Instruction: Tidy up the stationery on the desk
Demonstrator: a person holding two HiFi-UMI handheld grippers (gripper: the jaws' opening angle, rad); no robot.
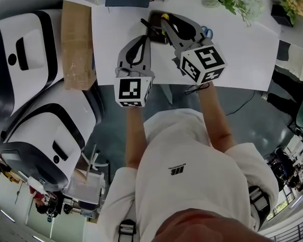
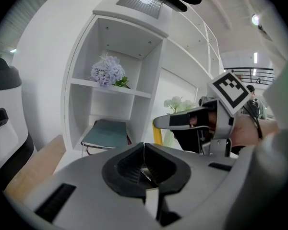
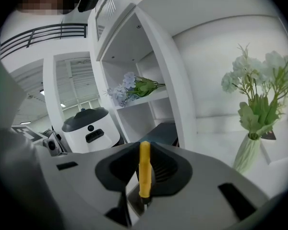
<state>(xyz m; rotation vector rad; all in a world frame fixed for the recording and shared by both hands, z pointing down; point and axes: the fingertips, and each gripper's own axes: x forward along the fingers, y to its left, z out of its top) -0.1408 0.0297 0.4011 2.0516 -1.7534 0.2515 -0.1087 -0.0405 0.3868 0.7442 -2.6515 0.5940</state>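
Observation:
My right gripper (image 1: 166,20) is held above the white desk (image 1: 242,54), shut on a yellow pen (image 1: 165,17). In the right gripper view the pen (image 3: 144,169) stands upright between the jaws, and the gripper (image 3: 144,176) pinches its lower part. My left gripper (image 1: 144,38) hovers just left of it with its jaws closed. In the left gripper view its tips (image 2: 144,146) meet with nothing visible between them, and the right gripper (image 2: 192,121) with the yellow pen (image 2: 157,135) shows ahead. A dark object (image 1: 155,32) lies on the desk between the two grippers.
Blue-handled scissors (image 1: 208,33) lie on the desk right of the right gripper. A cardboard box (image 1: 77,44) sits at the desk's left edge, with white machines (image 1: 25,59) beyond it. A shelf holds a teal notebook (image 2: 105,133) and pale flowers (image 2: 107,71). A vase of flowers (image 3: 259,109) stands at the right.

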